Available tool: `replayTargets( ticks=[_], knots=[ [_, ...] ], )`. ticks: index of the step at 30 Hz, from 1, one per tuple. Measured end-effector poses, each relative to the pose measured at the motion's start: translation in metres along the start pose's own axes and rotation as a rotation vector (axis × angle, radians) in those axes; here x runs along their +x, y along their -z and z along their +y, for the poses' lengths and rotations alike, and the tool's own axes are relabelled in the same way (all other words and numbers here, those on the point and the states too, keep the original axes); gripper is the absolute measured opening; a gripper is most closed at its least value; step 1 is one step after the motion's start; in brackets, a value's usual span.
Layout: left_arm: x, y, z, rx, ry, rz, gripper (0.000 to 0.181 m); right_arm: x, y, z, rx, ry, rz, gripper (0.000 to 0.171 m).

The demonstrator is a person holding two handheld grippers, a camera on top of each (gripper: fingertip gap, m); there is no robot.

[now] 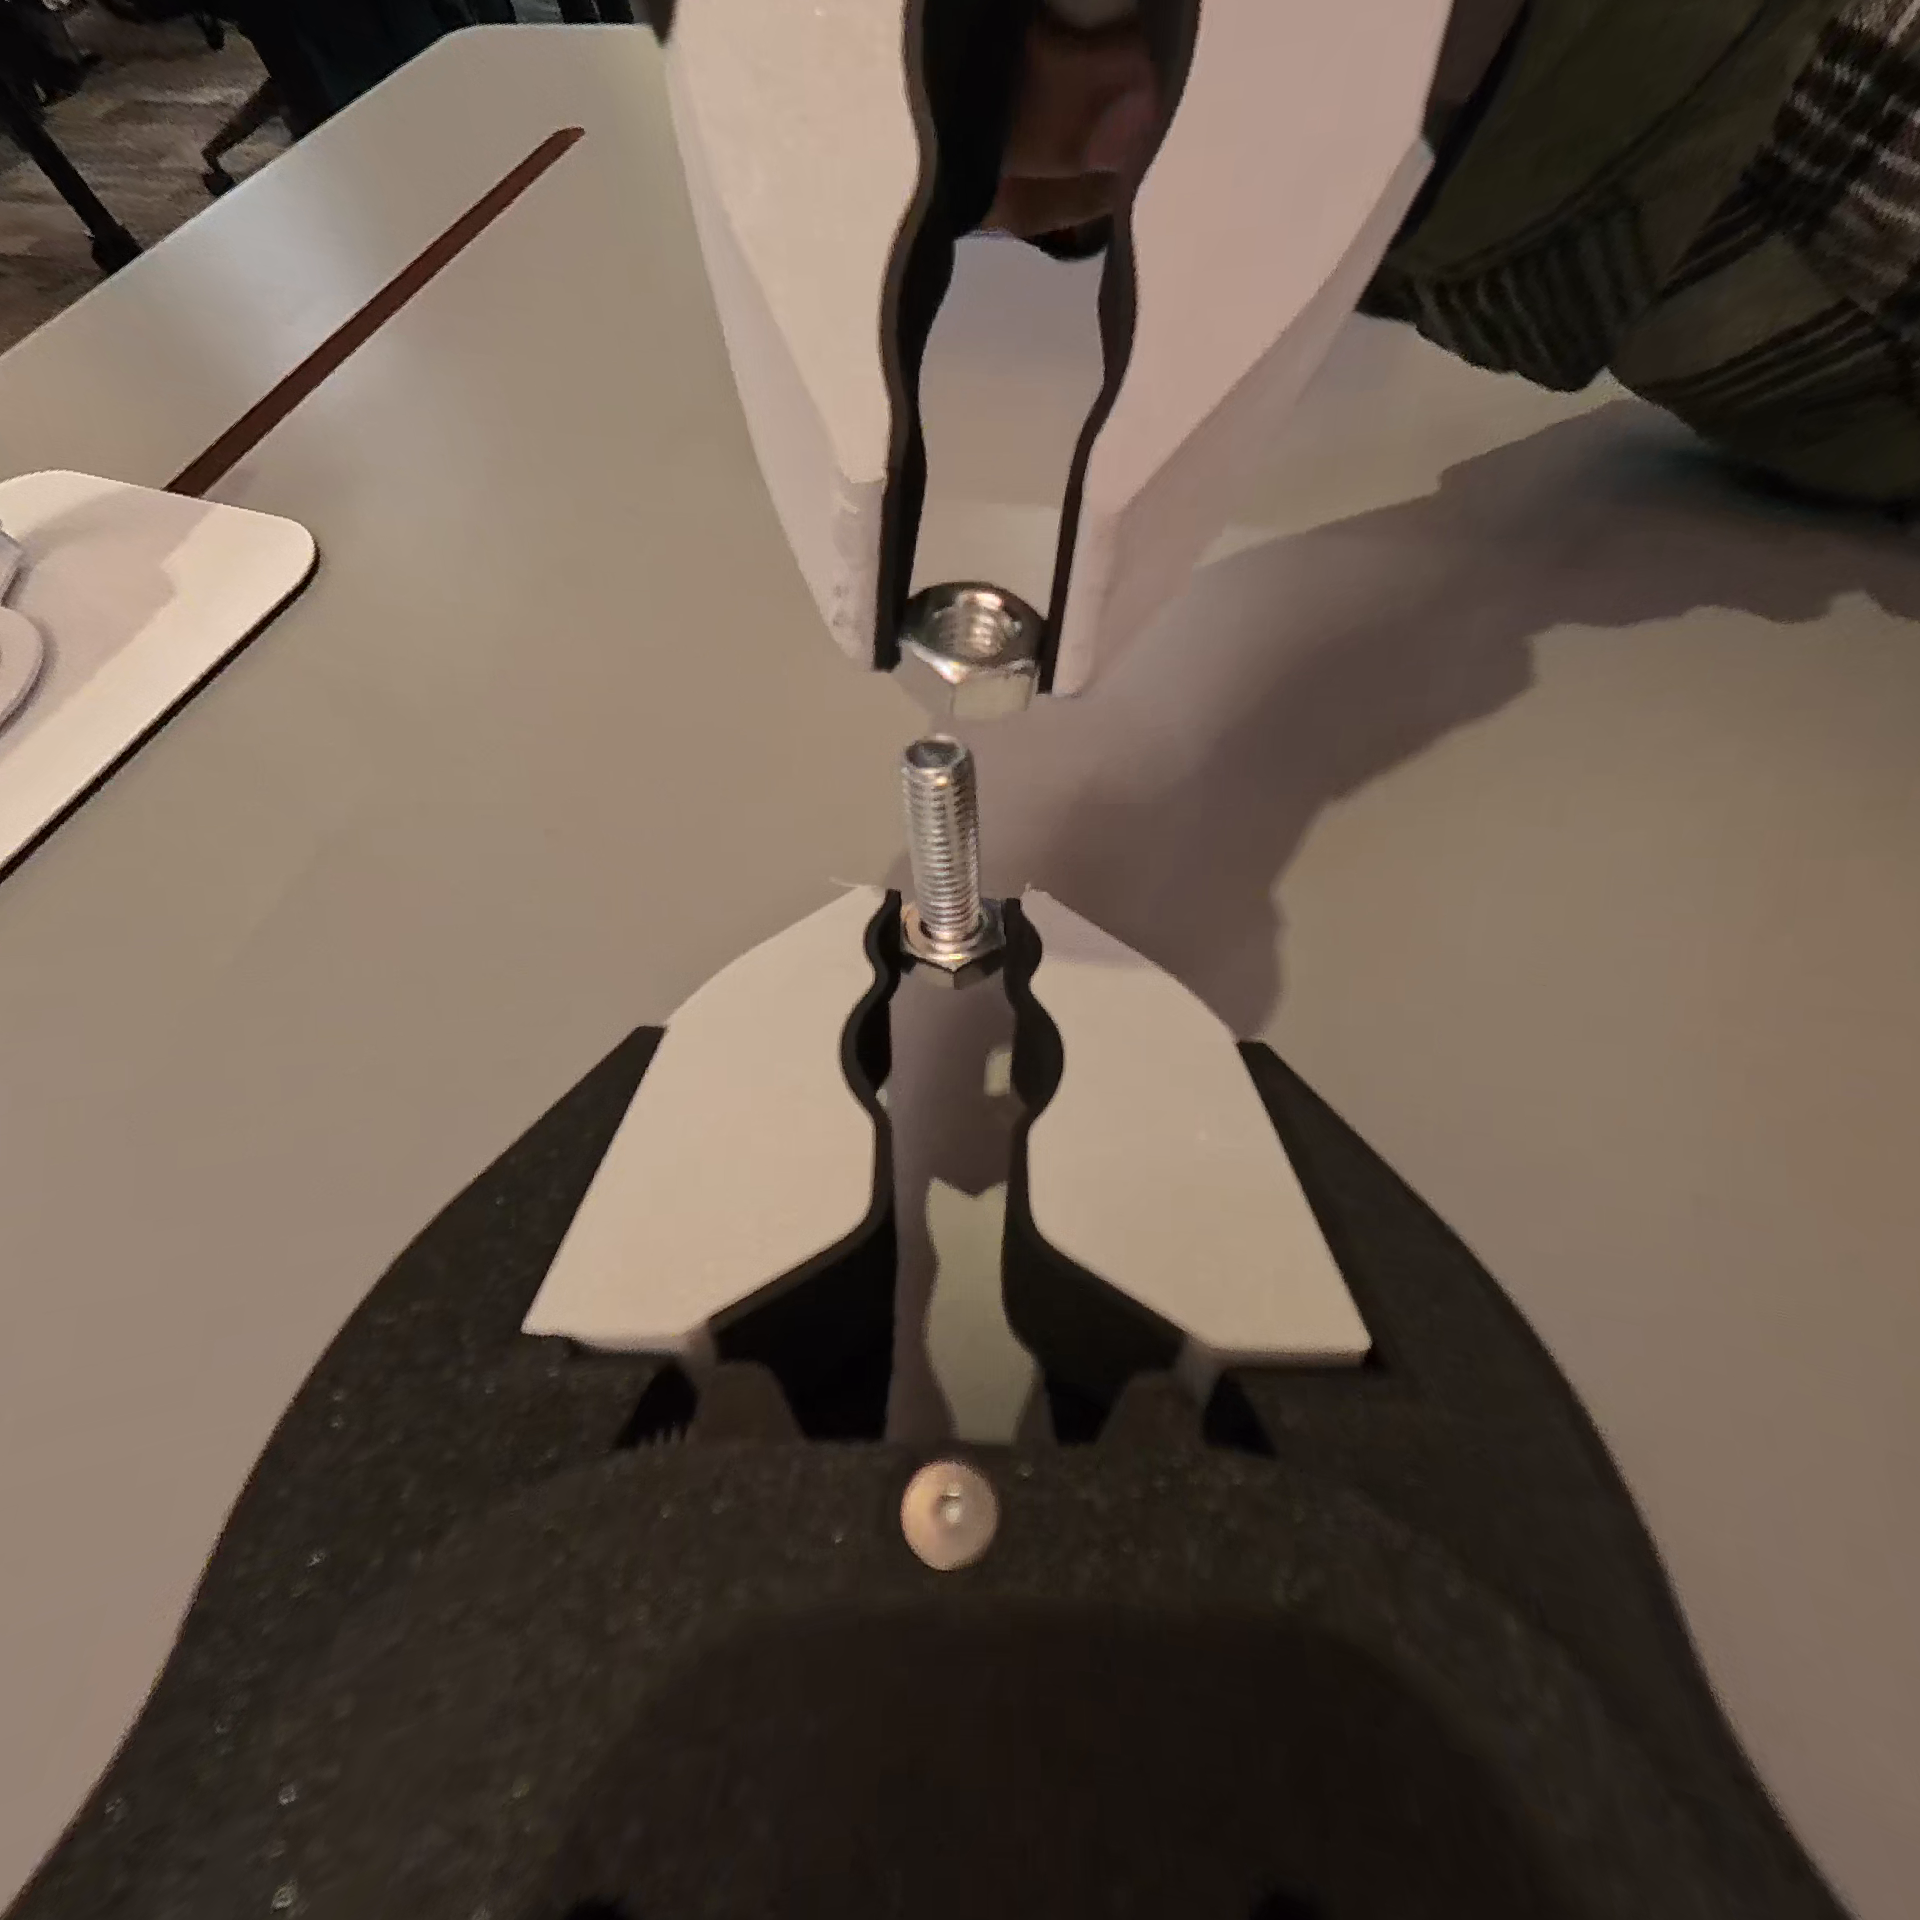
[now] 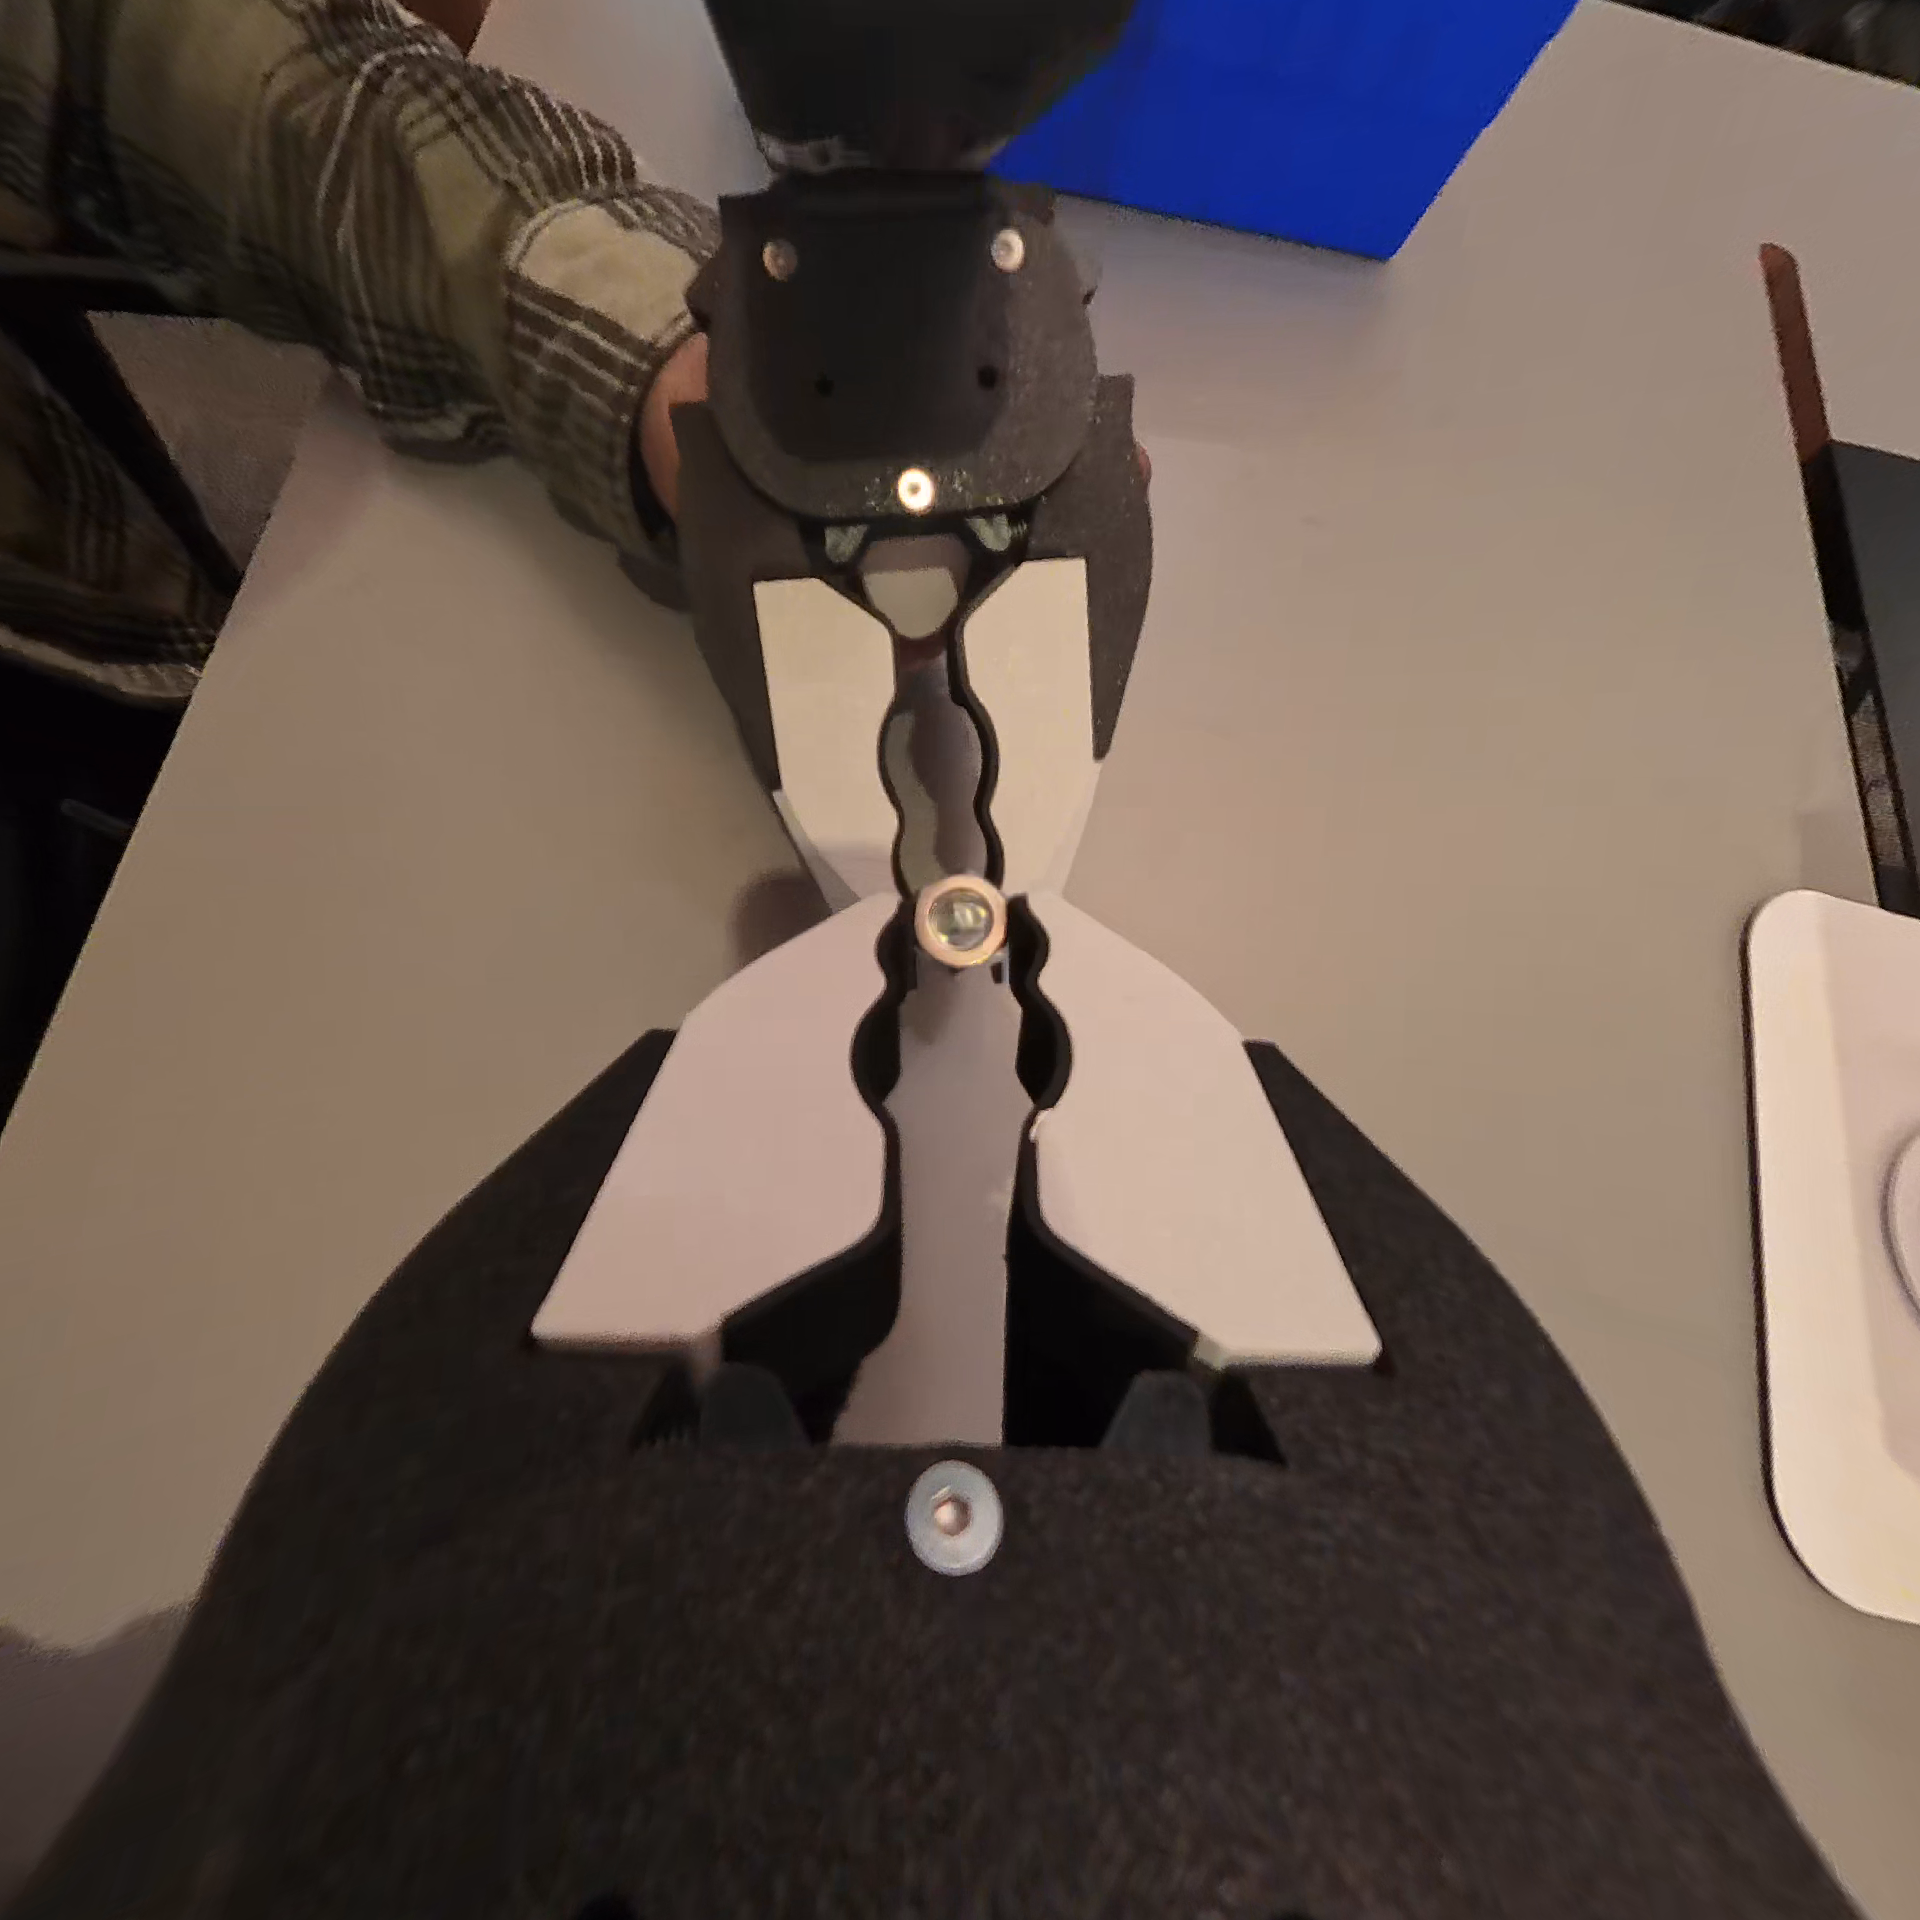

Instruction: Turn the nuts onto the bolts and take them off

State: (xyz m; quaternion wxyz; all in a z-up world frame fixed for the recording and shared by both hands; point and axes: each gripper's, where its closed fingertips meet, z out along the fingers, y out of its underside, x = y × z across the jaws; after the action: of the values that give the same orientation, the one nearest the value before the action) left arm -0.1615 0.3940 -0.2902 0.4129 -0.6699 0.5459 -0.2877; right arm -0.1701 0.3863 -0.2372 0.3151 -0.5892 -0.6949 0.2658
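In the left wrist view my left gripper (image 1: 948, 920) is shut on the hex head of a silver bolt (image 1: 938, 831). The threaded shaft points away from me. My right gripper (image 1: 971, 675) comes in from the top, shut on a silver hex nut (image 1: 968, 649). The nut sits just beyond the bolt's tip, with a small gap between them and its hole roughly in line with the shaft. In the right wrist view the nut (image 2: 958, 928) is pinched at my right gripper's (image 2: 958, 940) tips. The left gripper (image 2: 948, 883) faces it from beyond.
The grey table (image 1: 416, 831) lies below both grippers. A white rounded tray (image 1: 156, 582) lies at the left; it also shows in the right wrist view (image 2: 1829, 1247). A blue box (image 2: 1278, 114) stands far off. A plaid sleeve (image 2: 364, 260) holds the left gripper. The gap from one gripper's tips to the other's is roughly 5 centimetres.
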Motion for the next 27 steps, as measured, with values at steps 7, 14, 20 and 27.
replayTargets(
  ticks=[7, 14, 20, 27],
  knots=[
    [0.0, 0.004, -0.005, 0.027, -0.004, -0.002, 0.018, 0.002, -0.007, -0.004, -0.073, 0.034, -0.029, 0.017],
    [0.001, 0.007, -0.011, 0.076, -0.033, -0.012, 0.018, -0.001, -0.004, -0.009, -0.01, 0.011, -0.072, 0.017],
    [0.004, 0.012, -0.02, 0.135, -0.061, -0.019, 0.018, -0.004, 0.001, -0.017, 0.069, -0.003, -0.113, 0.017],
    [0.005, 0.019, -0.03, 0.208, -0.049, -0.009, 0.018, -0.004, 0.007, -0.03, 0.182, 0.054, -0.122, 0.017]
  ],
)
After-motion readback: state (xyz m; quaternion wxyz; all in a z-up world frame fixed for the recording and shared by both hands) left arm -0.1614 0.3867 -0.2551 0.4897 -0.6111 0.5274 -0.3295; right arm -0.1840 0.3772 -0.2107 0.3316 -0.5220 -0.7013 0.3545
